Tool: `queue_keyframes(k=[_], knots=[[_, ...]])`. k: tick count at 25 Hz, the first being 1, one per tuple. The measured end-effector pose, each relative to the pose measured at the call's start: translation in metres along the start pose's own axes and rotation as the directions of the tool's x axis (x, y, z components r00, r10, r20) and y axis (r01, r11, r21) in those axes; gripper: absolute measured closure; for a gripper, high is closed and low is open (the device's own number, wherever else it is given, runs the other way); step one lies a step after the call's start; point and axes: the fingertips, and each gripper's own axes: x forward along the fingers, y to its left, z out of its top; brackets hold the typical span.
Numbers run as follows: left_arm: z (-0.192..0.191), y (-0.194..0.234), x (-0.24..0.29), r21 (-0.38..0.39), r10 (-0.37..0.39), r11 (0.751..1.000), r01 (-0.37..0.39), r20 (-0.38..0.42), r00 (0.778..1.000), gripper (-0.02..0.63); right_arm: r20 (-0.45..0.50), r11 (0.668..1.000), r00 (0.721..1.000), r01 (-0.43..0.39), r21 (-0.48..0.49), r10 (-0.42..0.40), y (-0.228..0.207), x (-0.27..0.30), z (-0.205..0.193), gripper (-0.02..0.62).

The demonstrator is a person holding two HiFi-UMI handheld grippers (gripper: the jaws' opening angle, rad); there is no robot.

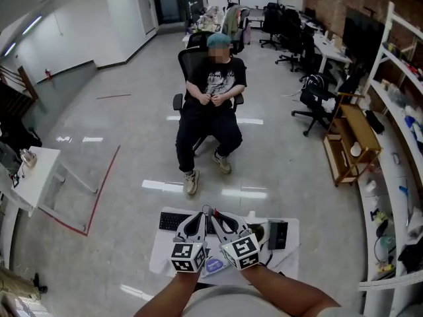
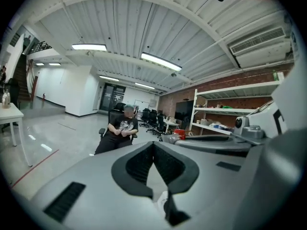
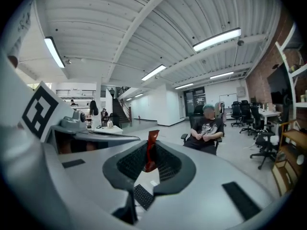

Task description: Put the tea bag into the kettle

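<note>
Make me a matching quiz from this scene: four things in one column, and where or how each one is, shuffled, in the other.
Things:
1. right gripper
2. left gripper
3. keyboard
4. seated person

States or places:
A. on the white table
B. in a black office chair
C. jaws together, nothing between them
D. jaws clamped on the red tea bag

Pairs: 1-D, 2-C, 3-A, 4-B

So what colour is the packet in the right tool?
The packet is red; clearest in the right gripper view.
</note>
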Motion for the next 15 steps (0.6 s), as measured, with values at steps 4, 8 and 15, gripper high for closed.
queue_keyframes(k=[4, 8, 15], knots=[[0.008, -0.011, 0.007, 0.028, -0.127, 0.991, 0.128, -0.025, 0.992, 0.598, 0.024, 0.992, 0.992, 0.123, 0.02, -0.124, -0.004, -0.007, 0.009, 0.545], [-0.005, -0.029, 0.007, 0.059, -0.24, 0.968, 0.243, -0.048, 0.97, 0.598, 0.034, 0.97, 0.971, 0.232, 0.077, -0.235, -0.008, -0.024, -0.004, 0.545], [-0.022, -0.057, 0.002, 0.077, -0.393, 0.913, 0.401, -0.105, 0.914, 0.598, 0.036, 0.913, 0.918, 0.386, 0.135, -0.394, -0.007, -0.058, -0.02, 0.545]])
